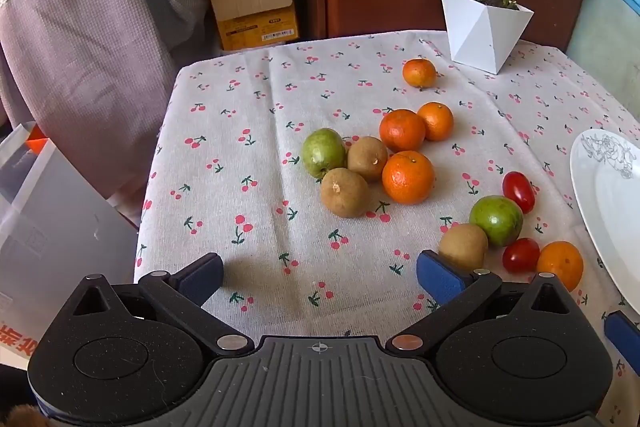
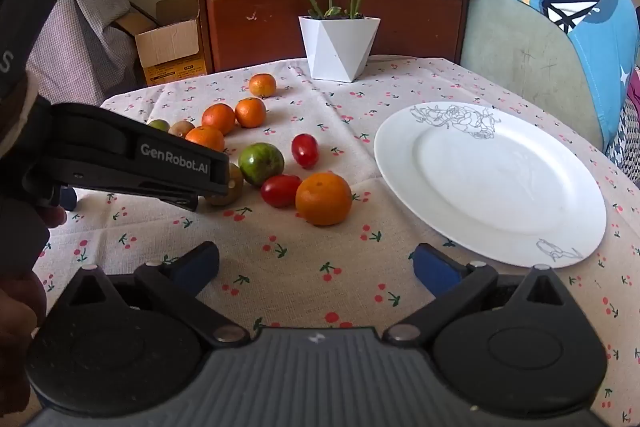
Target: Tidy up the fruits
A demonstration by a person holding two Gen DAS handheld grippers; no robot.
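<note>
Fruits lie loose on a table (image 2: 280, 291) covered in a pale cloth printed with small cherries, all of them left of a big white plate (image 2: 492, 183) that has a grey flower drawn near its rim and nothing on it. At the back of the table stands a white angular flowerpot (image 2: 338, 47) with long green leaves, and past the far edge an open cardboard box (image 1: 252, 3) sits by a dark wooden cabinet (image 2: 332, 11).

Both grippers hang over the near edge with their jaws spread wide and nothing between them. The left gripper (image 1: 320, 279) is just short of a brown kiwi (image 1: 463, 246), which sits right by its right blue finger. The right gripper (image 2: 316, 267) faces bare cloth between the fruit and the plate.

Nearest the plate is one cluster: a tangerine (image 2: 323, 199), a green apple (image 2: 261, 163), and two red cherry tomatoes (image 2: 305, 150) close beside them. Farther back, three tangerines (image 1: 407, 177), two more kiwis (image 1: 344, 192) and a second green apple (image 1: 323, 153) huddle touching one another. One small tangerine (image 1: 419, 72) sits alone near the flowerpot.
</note>
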